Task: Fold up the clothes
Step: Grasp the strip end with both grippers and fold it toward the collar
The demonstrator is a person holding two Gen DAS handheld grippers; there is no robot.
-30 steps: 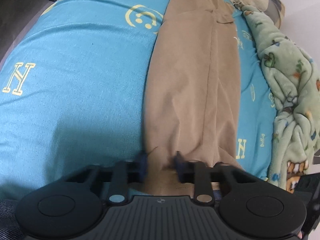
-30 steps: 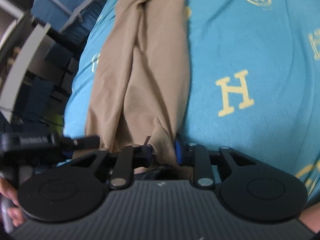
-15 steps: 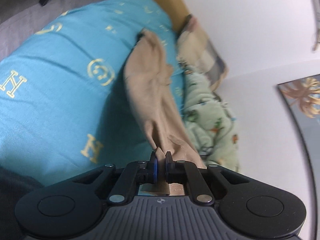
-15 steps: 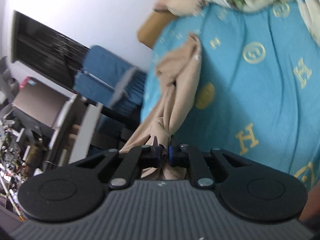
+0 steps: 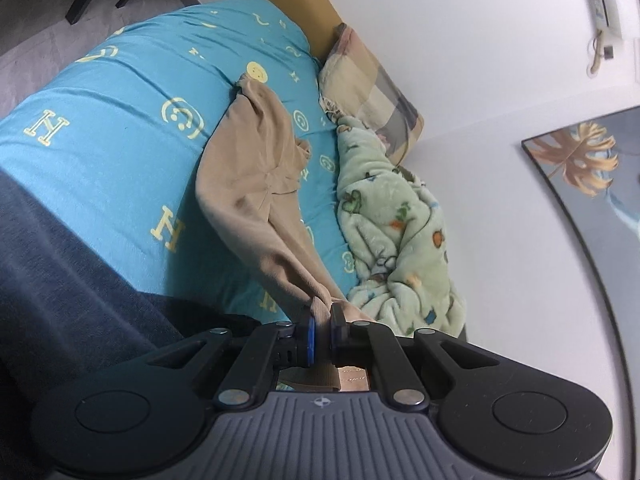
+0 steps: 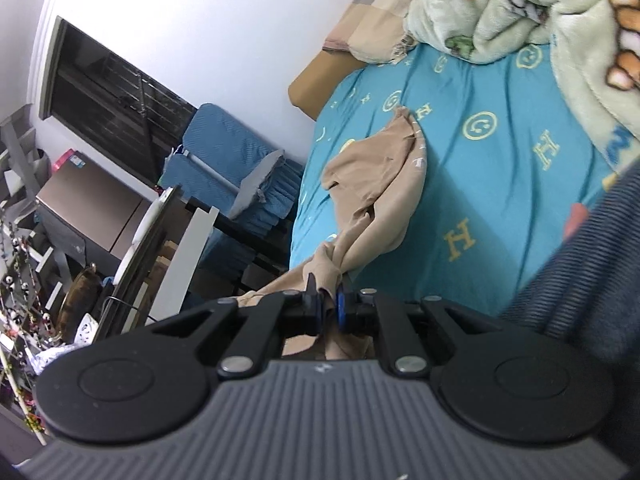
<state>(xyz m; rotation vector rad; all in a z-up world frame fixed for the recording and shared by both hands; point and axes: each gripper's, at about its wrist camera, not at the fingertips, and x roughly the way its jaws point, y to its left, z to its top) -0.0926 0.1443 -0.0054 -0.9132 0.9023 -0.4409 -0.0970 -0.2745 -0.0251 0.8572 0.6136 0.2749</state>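
A tan garment [image 5: 256, 168] stretches along the turquoise bed sheet [image 5: 112, 120]. Its near end is lifted off the bed and its far end rests on the sheet. My left gripper [image 5: 322, 330] is shut on one near corner of the tan garment. My right gripper [image 6: 329, 306] is shut on the other near corner, and the garment [image 6: 376, 200] hangs bunched from it down to the bed [image 6: 480, 184].
A green printed blanket [image 5: 392, 224] and a checked pillow [image 5: 372, 88] lie along the wall side of the bed. A blue folding chair [image 6: 228, 168], a table and clutter stand beside the bed. Dark blue clothing [image 5: 60, 260] fills the near edge.
Both grippers have closed on the near end of the tan garment and lifted it up and back from the bed. The garment now hangs bunched instead of lying flat.
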